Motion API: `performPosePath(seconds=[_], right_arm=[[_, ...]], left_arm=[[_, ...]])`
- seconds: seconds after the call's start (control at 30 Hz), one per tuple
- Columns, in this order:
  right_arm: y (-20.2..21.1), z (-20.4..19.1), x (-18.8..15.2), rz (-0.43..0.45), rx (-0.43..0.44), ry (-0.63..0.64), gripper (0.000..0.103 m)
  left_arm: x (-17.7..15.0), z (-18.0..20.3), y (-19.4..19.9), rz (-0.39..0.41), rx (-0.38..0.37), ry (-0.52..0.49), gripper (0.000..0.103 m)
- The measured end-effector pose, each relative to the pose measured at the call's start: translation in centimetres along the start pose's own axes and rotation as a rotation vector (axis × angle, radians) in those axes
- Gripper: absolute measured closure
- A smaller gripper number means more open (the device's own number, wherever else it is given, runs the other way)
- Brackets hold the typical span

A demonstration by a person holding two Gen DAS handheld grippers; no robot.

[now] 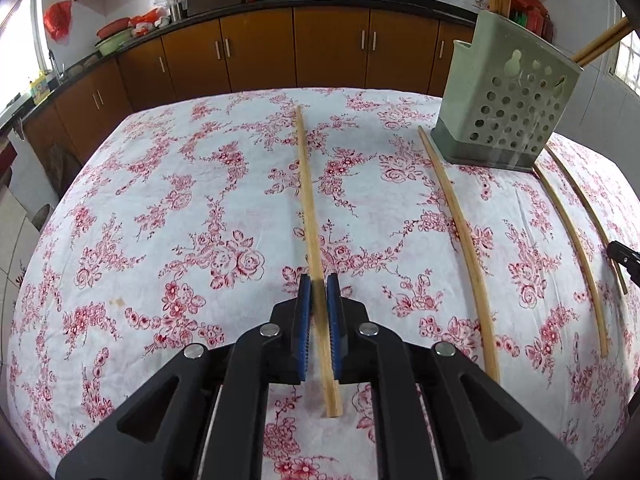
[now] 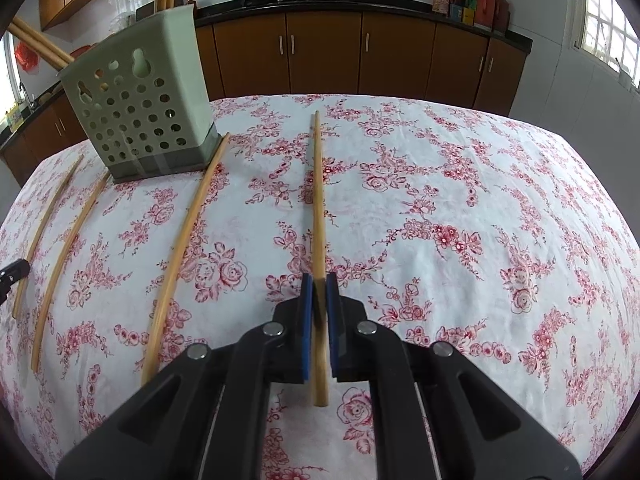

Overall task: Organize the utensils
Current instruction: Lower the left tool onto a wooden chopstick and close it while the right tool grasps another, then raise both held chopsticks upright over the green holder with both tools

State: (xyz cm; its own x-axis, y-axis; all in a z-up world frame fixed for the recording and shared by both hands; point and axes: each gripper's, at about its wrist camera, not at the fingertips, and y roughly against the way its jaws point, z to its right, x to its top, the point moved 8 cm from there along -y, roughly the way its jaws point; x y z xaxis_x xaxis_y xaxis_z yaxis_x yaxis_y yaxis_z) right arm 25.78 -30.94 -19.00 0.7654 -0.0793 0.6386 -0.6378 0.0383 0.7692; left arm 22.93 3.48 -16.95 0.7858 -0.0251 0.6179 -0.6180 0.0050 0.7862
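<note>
- Fingers (image 1: 303, 312) of our left gripper (image 1: 320, 280) squeezed one chopstick (image 1: 308, 200).
- Our right gripper (image 2: 319, 280) squeezed another chopstick (image 2: 318, 200).
- We saw the green holder (image 2: 140, 96) nearby on the counter (image 2: 440, 220).

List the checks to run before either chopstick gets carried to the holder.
1. Left gripper shut on left chopstick: ok.
2. Right gripper shut on right chopstick: ok.
3. Holder standing upright: ok.
4. Free room inside the holder: cannot tell.
5. Held sticks lifted off the tablecloth: cannot tell.
6. Loose chopsticks lying apart from both grips: ok.
</note>
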Motion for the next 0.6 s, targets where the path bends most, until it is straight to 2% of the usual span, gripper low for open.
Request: performPosePath(seconds=[0.13,0.6], right_arm=[[2.4,0.6,1.5,0.072,0.004,-0.017,0.095],[9.6,2.7,7.5,0.305,0.015,-0.066,0.095]], left_arm=[[0.9,-0.8,1.4,0.028,-0.014,0.029,0.095],[7.9,-2.7,9.5,0.261,-0.065,0.114,0.095]])
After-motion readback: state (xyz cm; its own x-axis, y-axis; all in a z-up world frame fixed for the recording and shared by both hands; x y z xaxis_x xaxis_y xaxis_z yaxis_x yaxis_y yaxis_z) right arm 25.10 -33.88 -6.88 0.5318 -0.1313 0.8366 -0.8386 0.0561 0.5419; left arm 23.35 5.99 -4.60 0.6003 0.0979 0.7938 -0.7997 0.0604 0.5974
